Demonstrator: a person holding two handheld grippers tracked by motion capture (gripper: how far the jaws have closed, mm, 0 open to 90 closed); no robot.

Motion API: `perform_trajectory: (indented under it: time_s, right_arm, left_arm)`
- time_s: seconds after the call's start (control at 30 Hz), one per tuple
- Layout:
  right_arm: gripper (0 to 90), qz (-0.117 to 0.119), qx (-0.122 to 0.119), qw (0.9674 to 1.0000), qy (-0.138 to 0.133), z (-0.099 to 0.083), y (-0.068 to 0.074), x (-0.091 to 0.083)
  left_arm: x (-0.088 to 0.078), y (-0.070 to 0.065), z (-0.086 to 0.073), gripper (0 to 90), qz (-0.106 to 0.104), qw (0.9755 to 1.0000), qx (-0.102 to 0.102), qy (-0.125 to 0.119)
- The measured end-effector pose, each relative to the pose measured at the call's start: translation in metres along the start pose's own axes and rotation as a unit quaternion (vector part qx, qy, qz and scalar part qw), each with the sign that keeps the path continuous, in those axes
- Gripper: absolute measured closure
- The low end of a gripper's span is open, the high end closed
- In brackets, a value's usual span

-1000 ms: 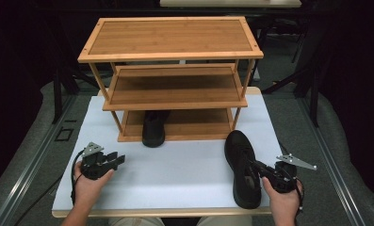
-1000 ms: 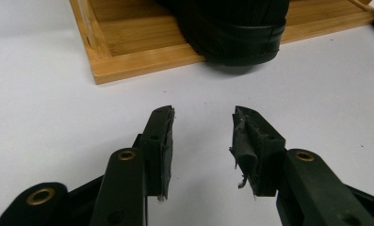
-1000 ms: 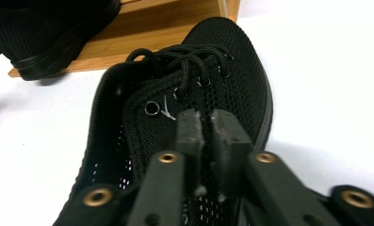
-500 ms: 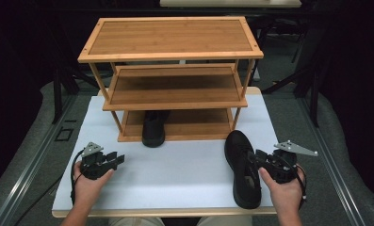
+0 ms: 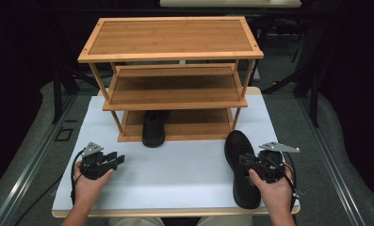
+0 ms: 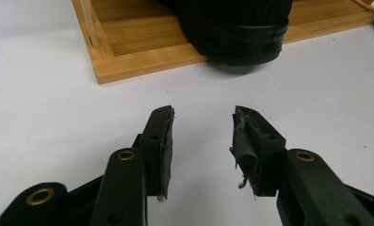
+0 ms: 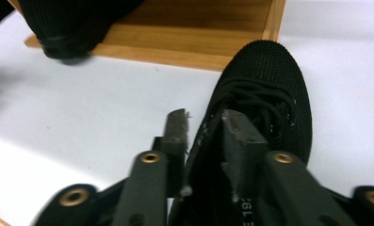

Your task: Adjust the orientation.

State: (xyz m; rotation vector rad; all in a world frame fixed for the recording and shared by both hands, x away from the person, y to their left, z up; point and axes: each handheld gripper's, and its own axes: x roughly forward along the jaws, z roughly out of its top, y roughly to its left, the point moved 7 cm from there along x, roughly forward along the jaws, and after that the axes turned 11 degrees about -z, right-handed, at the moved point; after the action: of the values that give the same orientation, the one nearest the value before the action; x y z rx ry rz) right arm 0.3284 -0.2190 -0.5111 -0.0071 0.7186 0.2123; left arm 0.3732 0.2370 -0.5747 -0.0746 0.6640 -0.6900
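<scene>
A black mesh lace-up shoe (image 5: 236, 143) lies on the white table at the right, toe toward the rack. My right gripper (image 5: 244, 160) is at its inner side. In the right gripper view the jaws (image 7: 203, 117) are shut on the shoe's (image 7: 264, 80) collar wall, one pad outside and one inside the opening. A second black shoe (image 5: 153, 129) sits on the bottom shelf, its end overhanging the front edge (image 6: 236, 28). My left gripper (image 5: 118, 159) rests at the front left, open and holding nothing (image 6: 202, 117).
A three-shelf bamboo rack (image 5: 170, 37) stands at the back of the white table top (image 5: 175, 179); its top and middle shelves are bare. The bottom shelf's rim (image 6: 133, 61) lies just ahead of the left gripper. Dark floor surrounds the table.
My right gripper has slid left onto the shoe on the table and now has its jaws on the collar. The left gripper has barely moved.
</scene>
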Motion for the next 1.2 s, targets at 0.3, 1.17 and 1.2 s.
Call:
perform_trajectory:
  time_s: [0.3,1.17,1.2]
  right_arm:
    - [87.2,0.034,-0.012,0.9992,0.016,0.003,0.002,-0.001]
    - [84.6,0.088,-0.098,0.9909,0.025,0.003,0.039,0.001]
    - [82.1,0.088,-0.094,0.9914,0.025,0.004,0.039,0.001]
  left_arm:
    - [0.001,0.000,0.000,58.5,0.000,1.0000,-0.001,0.002]
    - [0.001,0.001,-0.001,58.4,0.004,1.0000,-0.001,0.004]
    - [0.001,0.002,-0.001,58.4,0.004,1.0000,-0.001,0.003]
